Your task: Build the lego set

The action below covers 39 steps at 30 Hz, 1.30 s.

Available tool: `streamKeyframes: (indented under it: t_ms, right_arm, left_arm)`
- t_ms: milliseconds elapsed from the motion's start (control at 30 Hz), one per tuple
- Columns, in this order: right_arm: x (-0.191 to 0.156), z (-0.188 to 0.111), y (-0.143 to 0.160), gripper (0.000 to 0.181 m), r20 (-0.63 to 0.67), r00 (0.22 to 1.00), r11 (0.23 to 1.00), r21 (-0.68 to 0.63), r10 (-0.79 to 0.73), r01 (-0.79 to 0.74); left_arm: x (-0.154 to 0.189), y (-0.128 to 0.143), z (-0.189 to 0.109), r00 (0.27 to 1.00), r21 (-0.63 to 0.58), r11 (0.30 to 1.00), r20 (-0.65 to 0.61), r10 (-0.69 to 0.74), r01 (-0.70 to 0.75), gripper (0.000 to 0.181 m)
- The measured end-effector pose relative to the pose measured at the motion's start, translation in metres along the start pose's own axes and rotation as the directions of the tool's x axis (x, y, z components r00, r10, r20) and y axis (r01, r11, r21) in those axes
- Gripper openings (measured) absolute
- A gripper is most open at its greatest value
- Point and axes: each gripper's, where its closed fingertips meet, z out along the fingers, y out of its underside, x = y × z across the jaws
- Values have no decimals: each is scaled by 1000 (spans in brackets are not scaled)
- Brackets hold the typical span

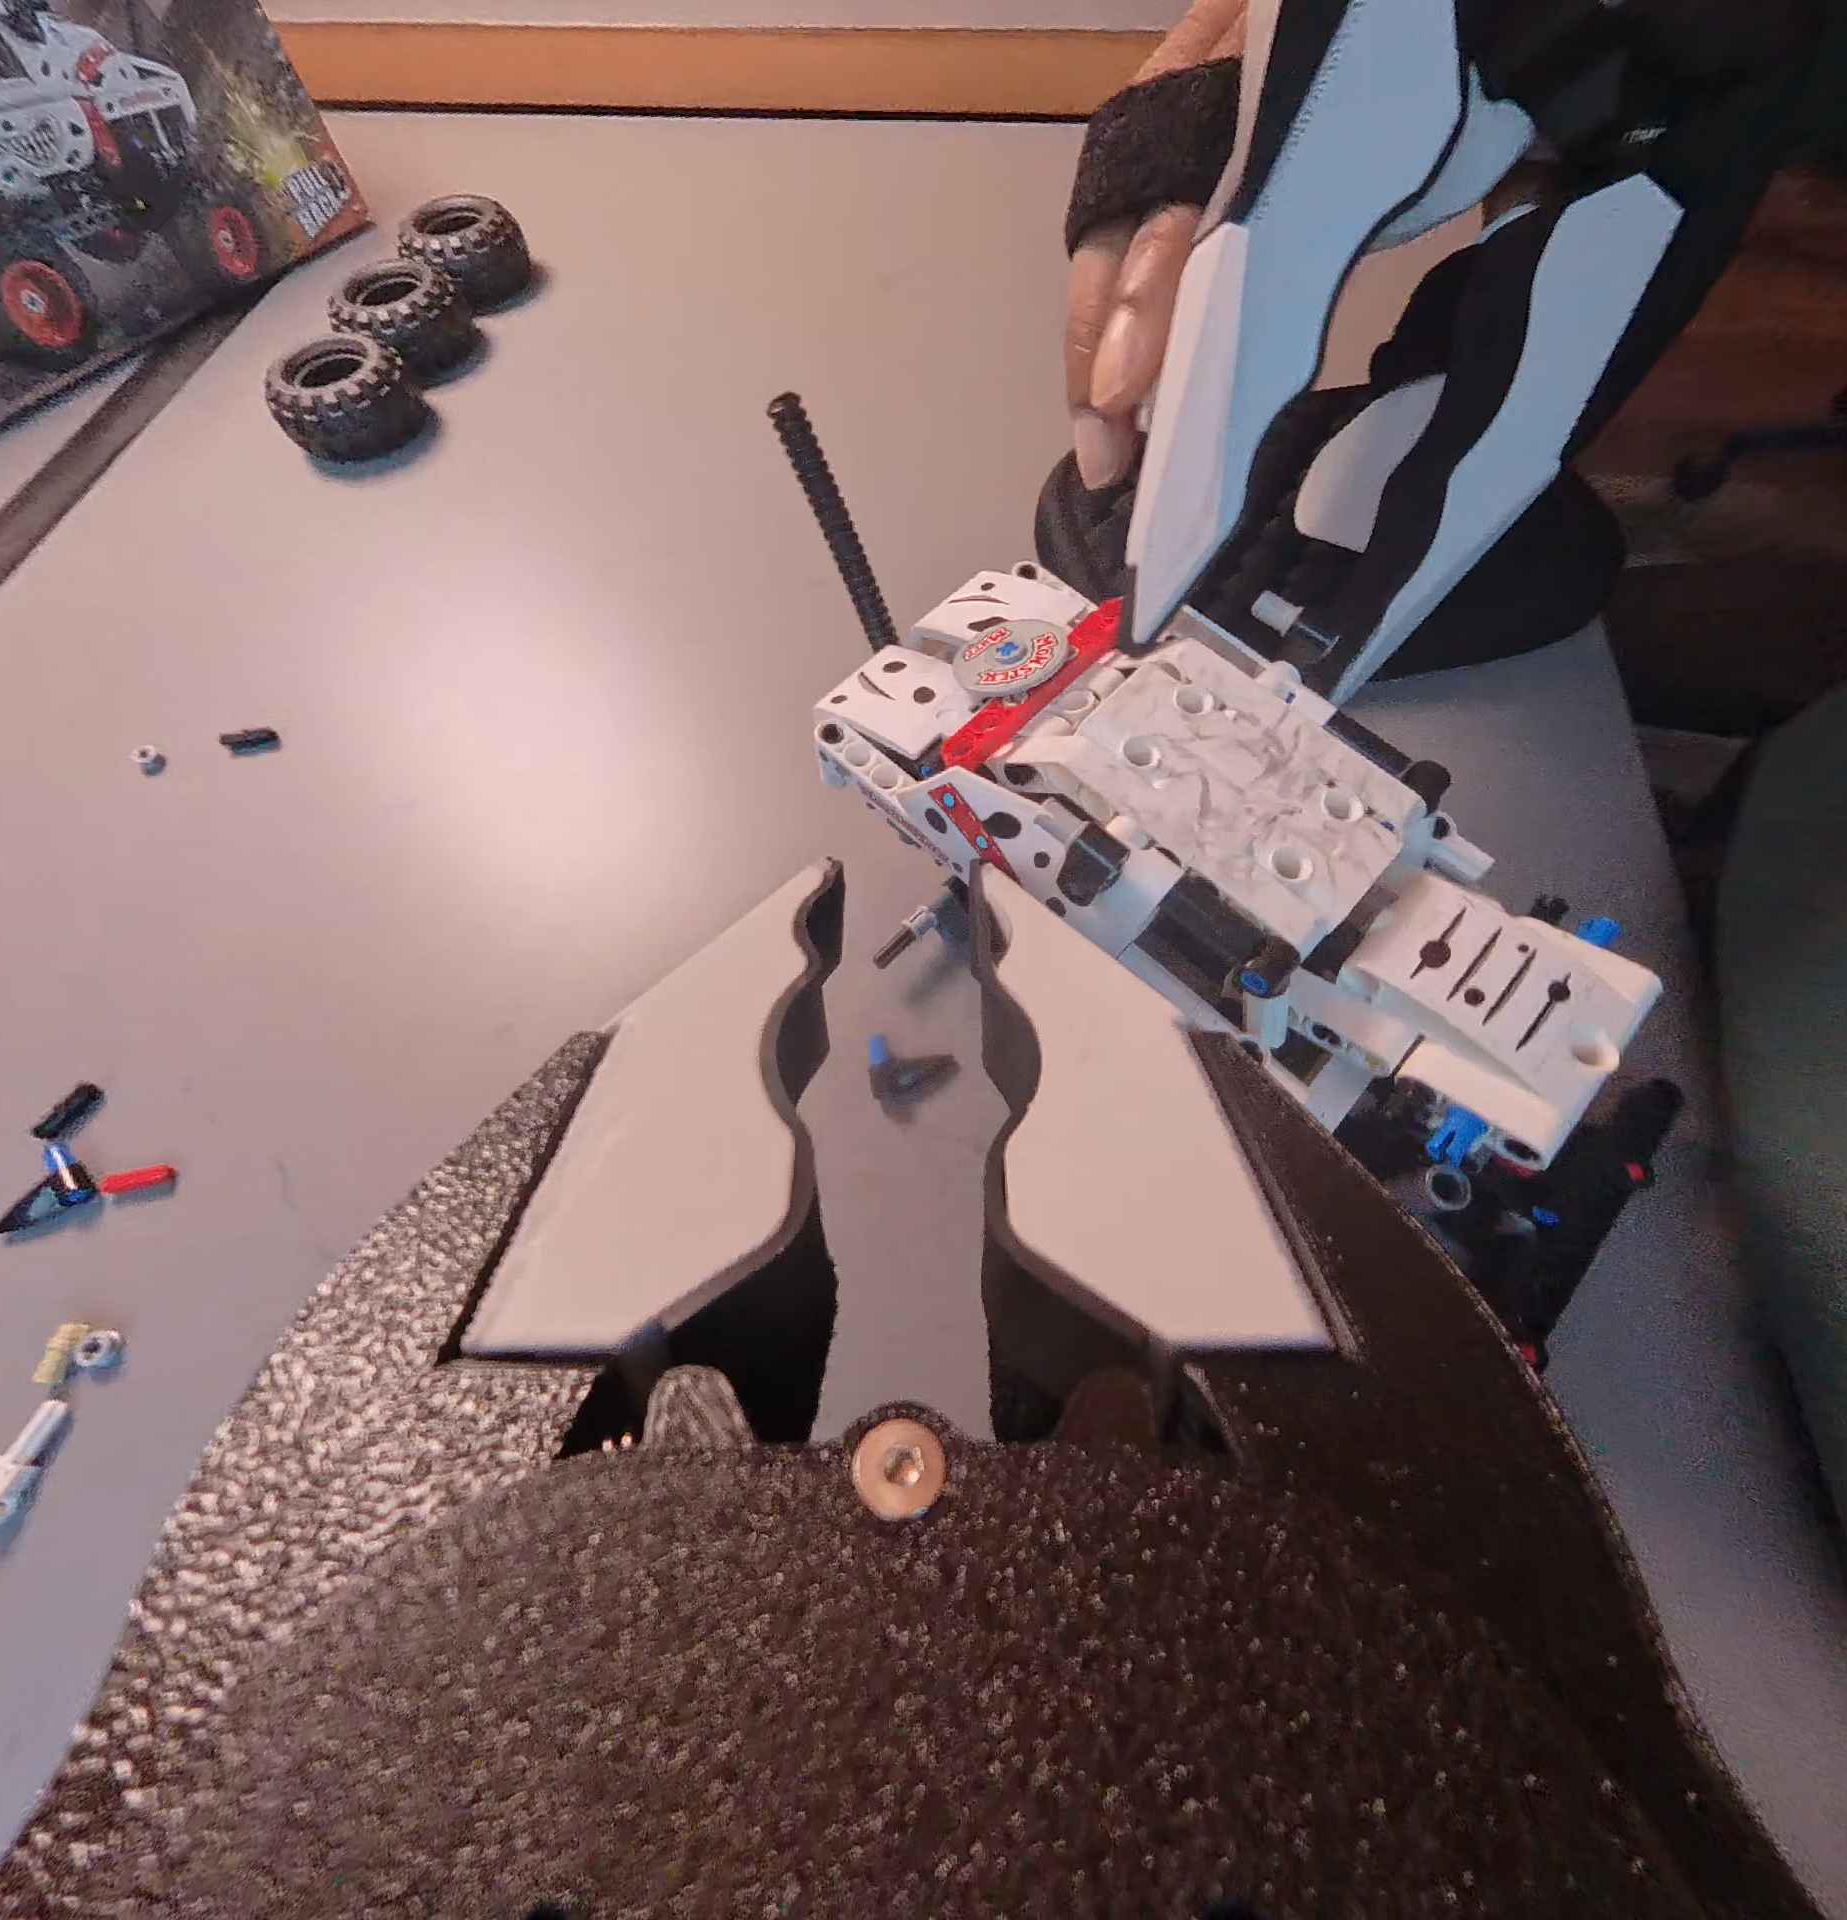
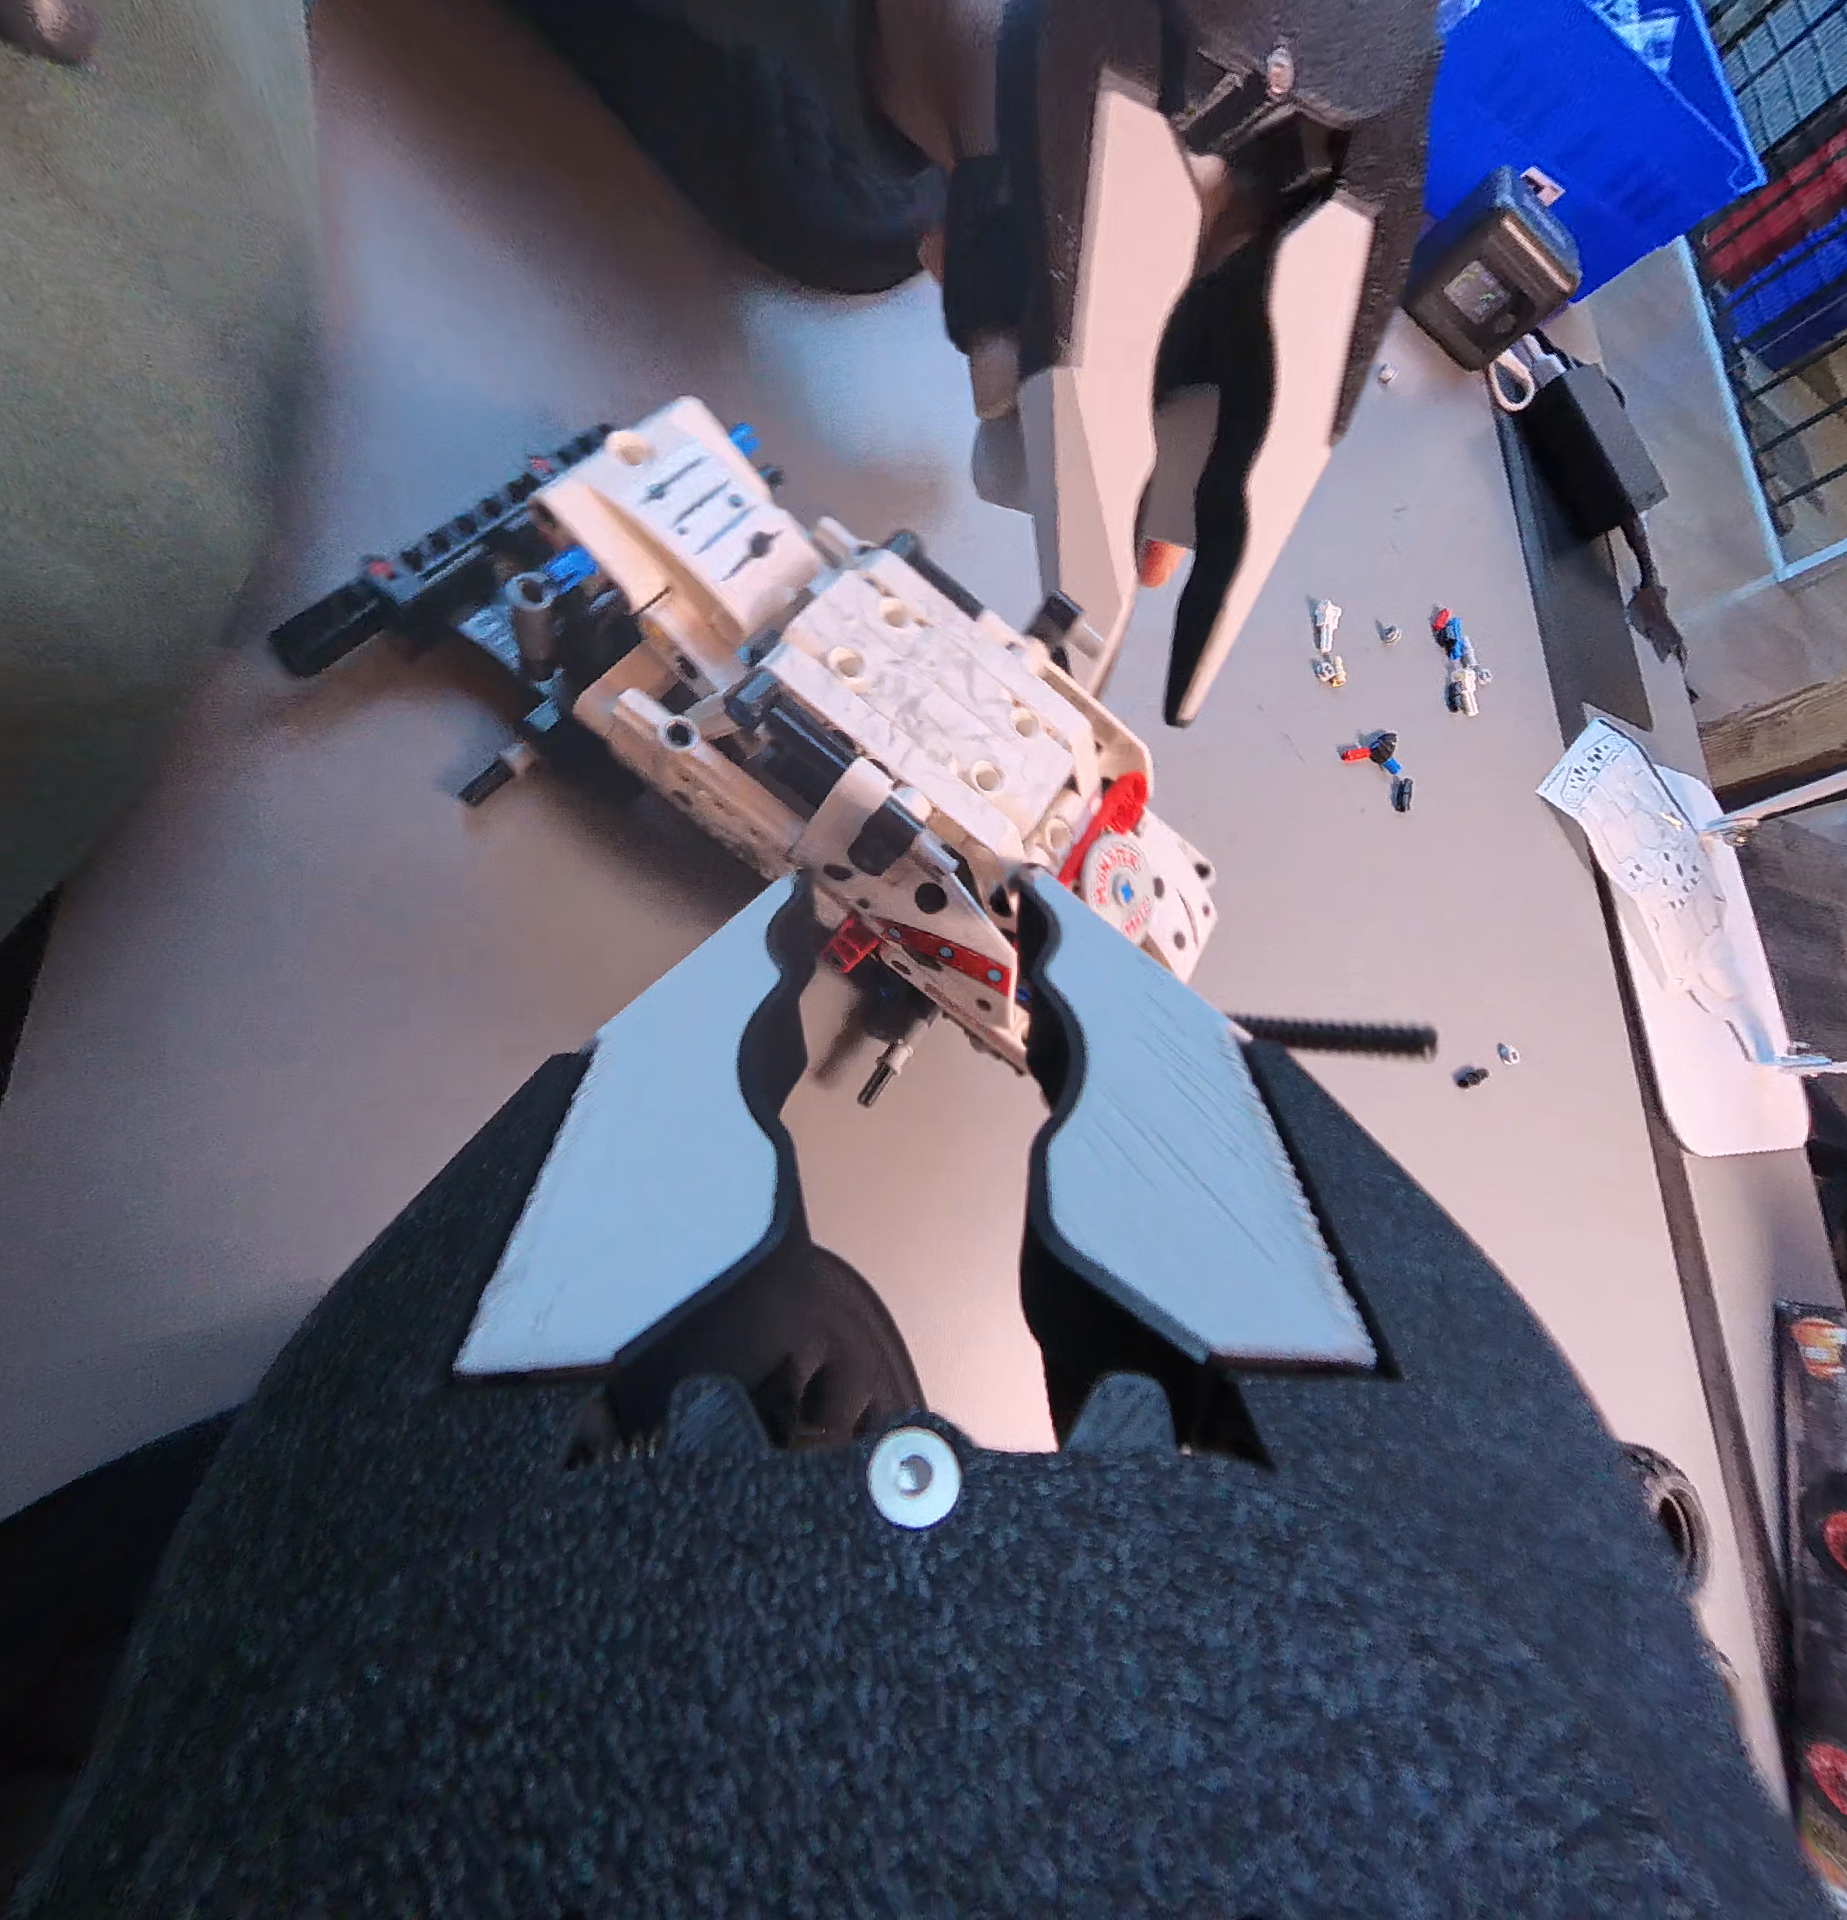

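Looking, left wrist view: truck body [image 1: 1189, 831] assembled on table [image 1: 483, 644]; three tyres [image 1: 394, 327] unfitted beside box [image 1: 119, 177], small pins [image 1: 67, 1174] loose.
Left gripper [image 1: 903, 904]: jaws parted, empty, just beside body.
Right wrist view, right gripper [image 2: 908, 899]: jaws straddle the body's nose; whether they grip it, cannot tell.

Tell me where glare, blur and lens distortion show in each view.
Left wrist view: soft glare on the grey tabletop; the small loose pieces at the left edge smear; fisheye bends the far table edge. Right wrist view: warm sheen on the table; the other gripper is motion-blurred, the white spotted lego truck body fairly sharp.
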Motion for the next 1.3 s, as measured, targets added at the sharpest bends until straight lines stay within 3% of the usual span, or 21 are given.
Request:
streamKeyframes:
  t_ms: [167, 300, 667, 833, 1000, 1133, 1200, 1300]
  right_arm:
    - [6, -11, 12, 28, -41, 997, 994, -88, -65, 61]
    - [17, -23, 30, 20, -63, 991, 978, -178, -122, 109]
    - [93, -33, 92, 17, -81, 966, 916, -344, -246, 205]
    - [128, -26, 110, 17, -3, 905, 822, -418, -426, 386]
    - [165, -13, 123, 17, 84, 786, 674, -464, -613, 575]
    - [192, -3, 130, 18, 94, 722, 600, -488, -685, 633]
    - [201, -4, 128, 23, 32, 752, 642, -497, -659, 584]
    - [198, -16, 120, 28, -129, 857, 806, -431, -499, 405]
  left_arm:
    - [-8, -13, 14, 993, -13, 998, 94, 70, -69, 26]
    - [-20, -16, 9, 987, -15, 997, 145, 74, -73, 30]
    - [-72, 18, -16, 950, -82, 997, 311, 29, -4, 31]
    - [-104, 42, -23, 922, -87, 993, 384, -44, 84, 34]
    - [-149, 70, -30, 876, -101, 974, 462, -136, 204, 36]
    - [-187, 78, -32, 851, -115, 970, 508, -130, 216, 36]
    - [-200, 76, -29, 852, -117, 969, 508, -130, 217, 35]
    - [-206, 71, -17, 884, -129, 967, 446, -141, 219, 27]
